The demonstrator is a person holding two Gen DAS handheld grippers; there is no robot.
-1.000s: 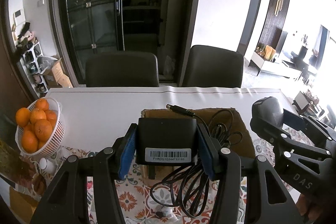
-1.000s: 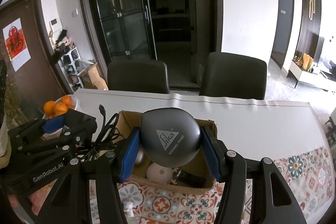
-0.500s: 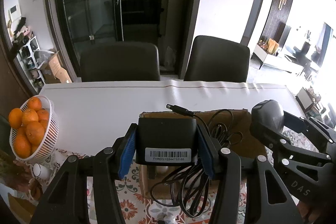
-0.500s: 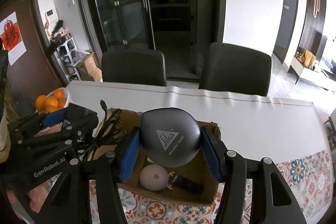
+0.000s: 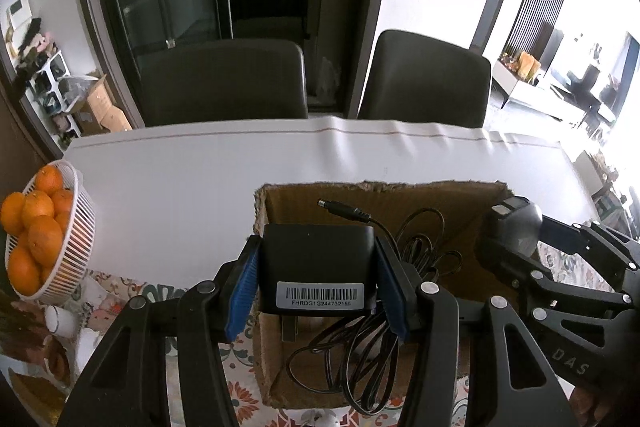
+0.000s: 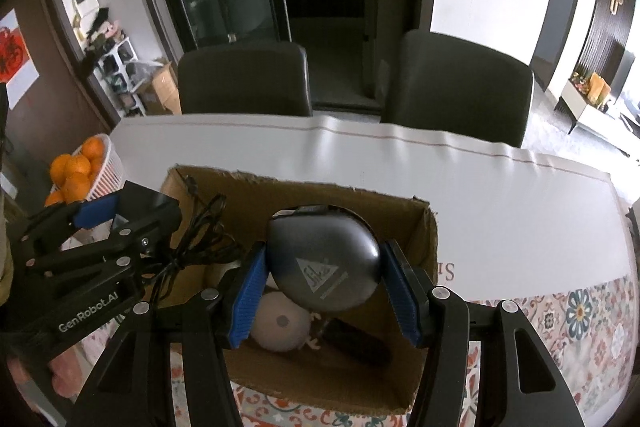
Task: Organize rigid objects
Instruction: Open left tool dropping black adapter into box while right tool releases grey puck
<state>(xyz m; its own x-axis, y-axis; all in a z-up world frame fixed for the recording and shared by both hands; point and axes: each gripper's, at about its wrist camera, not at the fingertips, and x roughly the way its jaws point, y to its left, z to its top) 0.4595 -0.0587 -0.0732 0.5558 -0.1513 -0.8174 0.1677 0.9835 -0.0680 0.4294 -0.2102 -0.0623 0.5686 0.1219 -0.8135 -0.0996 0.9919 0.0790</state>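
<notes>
Over the open cardboard box [image 5: 400, 197], near the front edge of the table [image 5: 200, 179], two things are held by the two sets of tongs. A black power adapter [image 5: 318, 267] is clenched squarely between the blue pads of the left tongs [image 5: 318, 287]. It is a matt, boxy block with rounded edges, and a white barcode label is carried on the face turned toward the camera. Its thin black cable [image 5: 360, 359] is seen hanging in loose loops below and to the right of the block, down into the box, while the barrel plug [image 5: 342, 211] at the cable's end is held up above the block's top.

A dark grey, rounded, teardrop-shaped tape measure [image 6: 324, 263] is shown in the right wrist view, marked with a pale triangular logo and printed wording. It is gripped by the right tongs [image 6: 324, 291]: the left blue pad is pressed against its side, while at the right pad a narrow gap appears, so firm contact there cannot be told. It is held tilted above the middle of the box.

Inside the box, under the tape measure, a pale round thing [image 6: 280, 323] and a dark cylindrical thing [image 6: 356, 341] are lying on the bottom. At the left edge of the table a white basket [image 5: 68, 255] filled with oranges [image 5: 38, 223] is standing.
</notes>
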